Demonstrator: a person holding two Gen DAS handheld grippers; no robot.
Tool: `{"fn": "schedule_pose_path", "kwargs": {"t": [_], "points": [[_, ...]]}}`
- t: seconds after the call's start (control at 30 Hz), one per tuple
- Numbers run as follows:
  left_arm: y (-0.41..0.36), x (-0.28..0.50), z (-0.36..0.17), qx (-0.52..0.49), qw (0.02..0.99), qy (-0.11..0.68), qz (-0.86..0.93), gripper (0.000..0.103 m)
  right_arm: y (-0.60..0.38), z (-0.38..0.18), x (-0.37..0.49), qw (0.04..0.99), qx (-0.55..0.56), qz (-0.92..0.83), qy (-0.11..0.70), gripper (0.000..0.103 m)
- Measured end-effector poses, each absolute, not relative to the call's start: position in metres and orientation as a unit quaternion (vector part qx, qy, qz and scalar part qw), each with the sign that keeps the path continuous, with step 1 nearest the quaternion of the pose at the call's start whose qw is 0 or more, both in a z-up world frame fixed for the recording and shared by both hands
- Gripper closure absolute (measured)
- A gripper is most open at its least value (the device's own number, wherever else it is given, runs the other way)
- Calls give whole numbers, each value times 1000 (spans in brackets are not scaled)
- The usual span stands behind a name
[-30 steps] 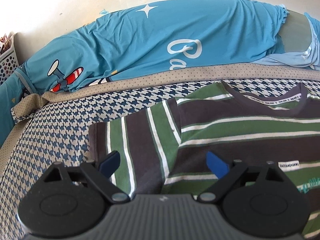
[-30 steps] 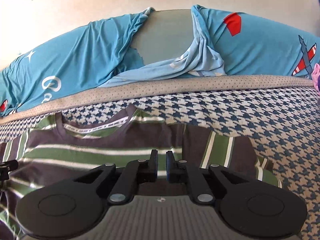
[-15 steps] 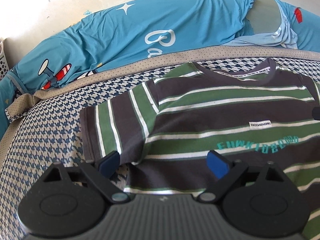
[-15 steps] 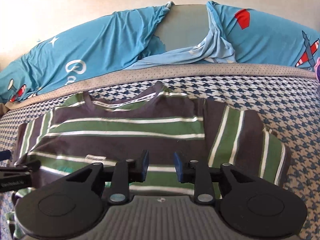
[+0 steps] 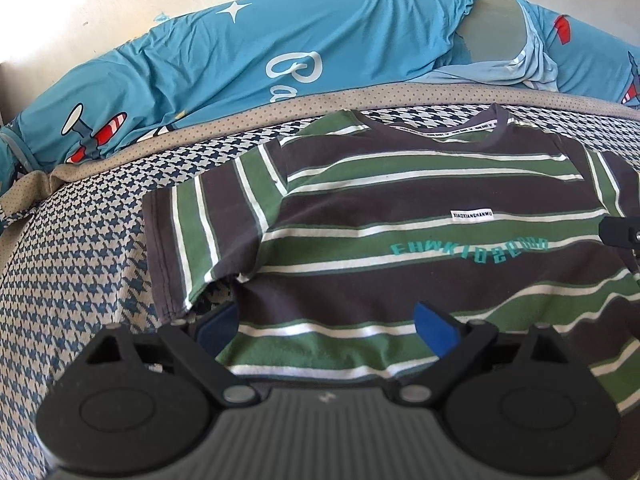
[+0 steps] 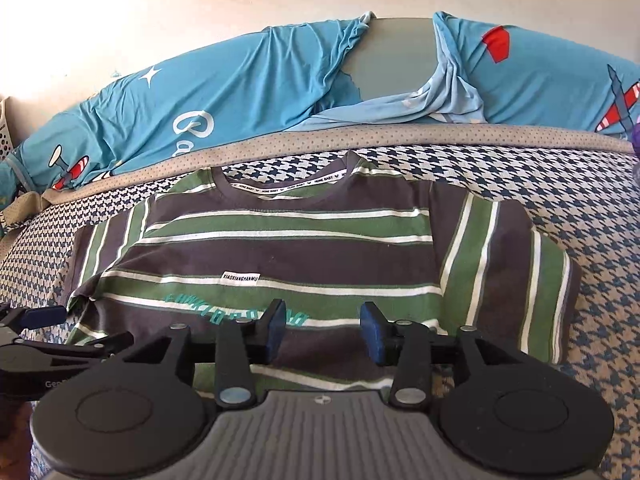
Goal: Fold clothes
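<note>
A striped shirt [image 6: 288, 256] lies flat on the bed [image 6: 580, 208].

The shirt is front side up, its neck toward the blue pillows [image 6: 240, 80] at the back of the bed. The left claw [image 5: 326, 330] is wide apart above the shirt's bottom part, holding nothing. The right claw [image 6: 326, 326] has just been opening and hangs over the shirt with nothing between its pads.
</note>
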State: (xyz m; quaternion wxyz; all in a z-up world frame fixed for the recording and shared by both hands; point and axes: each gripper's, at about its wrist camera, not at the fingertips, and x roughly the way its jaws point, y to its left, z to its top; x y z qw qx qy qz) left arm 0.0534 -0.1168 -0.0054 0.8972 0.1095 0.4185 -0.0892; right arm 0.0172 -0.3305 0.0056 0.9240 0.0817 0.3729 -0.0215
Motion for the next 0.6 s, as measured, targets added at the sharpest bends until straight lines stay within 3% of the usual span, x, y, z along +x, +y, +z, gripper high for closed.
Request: {"fn": "schedule_pose_path", "kwargs": {"t": [0.6], "points": [[-104,19,-1,90,902,404,-127,6,-334,9,-41,927,100,-30,361,48]]}}
